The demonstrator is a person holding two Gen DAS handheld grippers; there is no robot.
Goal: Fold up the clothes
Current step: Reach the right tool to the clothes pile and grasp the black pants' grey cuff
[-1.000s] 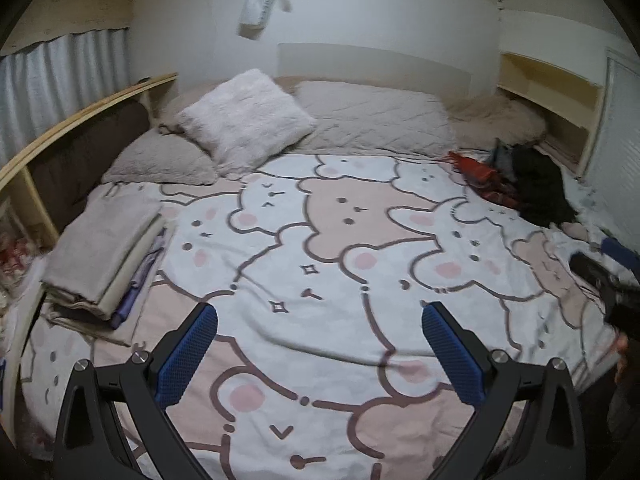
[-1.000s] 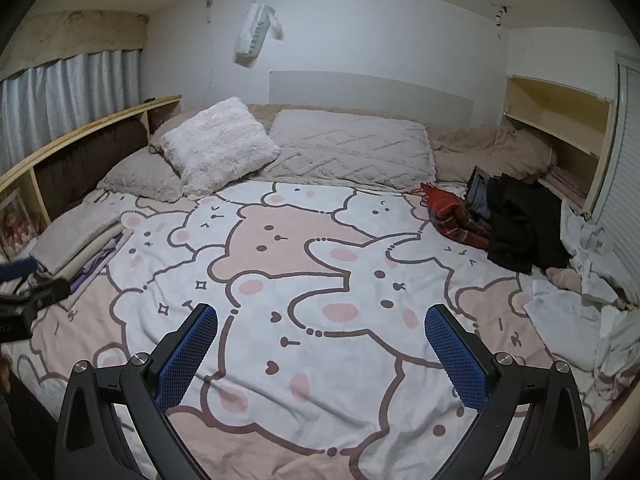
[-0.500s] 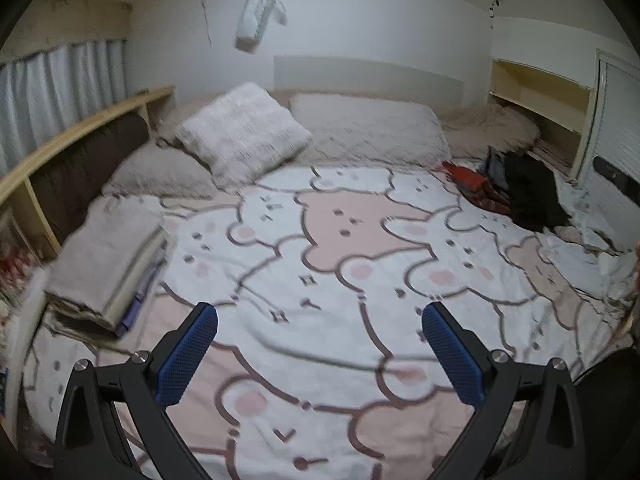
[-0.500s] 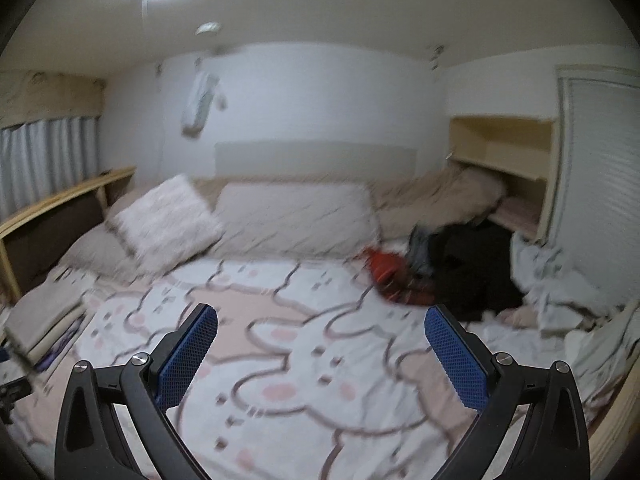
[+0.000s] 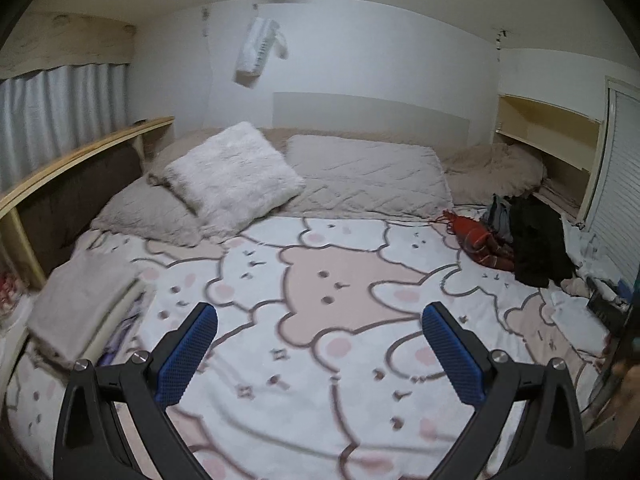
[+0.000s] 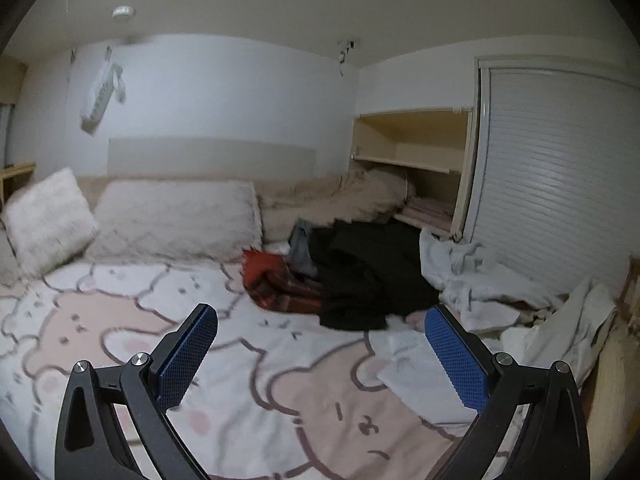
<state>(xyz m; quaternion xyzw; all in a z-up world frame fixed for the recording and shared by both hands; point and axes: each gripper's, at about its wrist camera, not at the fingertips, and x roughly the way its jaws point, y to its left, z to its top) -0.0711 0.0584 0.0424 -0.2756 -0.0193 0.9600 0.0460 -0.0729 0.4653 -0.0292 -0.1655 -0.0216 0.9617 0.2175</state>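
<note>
A heap of unfolded clothes lies at the bed's right side: a black garment (image 6: 360, 276) (image 5: 536, 240), a red plaid piece (image 6: 276, 284) (image 5: 480, 240), a grey-blue item (image 6: 302, 246) and crumpled white clothes (image 6: 472, 280). A stack of folded clothes (image 5: 80, 304) rests at the left edge of the bed. My left gripper (image 5: 320, 354) hangs open over the bear-print blanket (image 5: 320, 280), holding nothing. My right gripper (image 6: 320, 354) is open too, empty, pointing toward the heap, which lies a short way ahead of its fingertips.
Pillows (image 5: 232, 176) and beige bedding (image 5: 368, 176) line the head of the bed. A wooden shelf (image 5: 80, 152) runs along the left, an open cubby (image 6: 416, 148) and a slatted shutter (image 6: 560, 184) stand at the right. The other gripper's dark edge (image 5: 624, 328) shows far right.
Both views have tilted up. The right gripper has swung right and nearer the clothes heap, which now fills its centre. Both grippers stayed open and empty.
</note>
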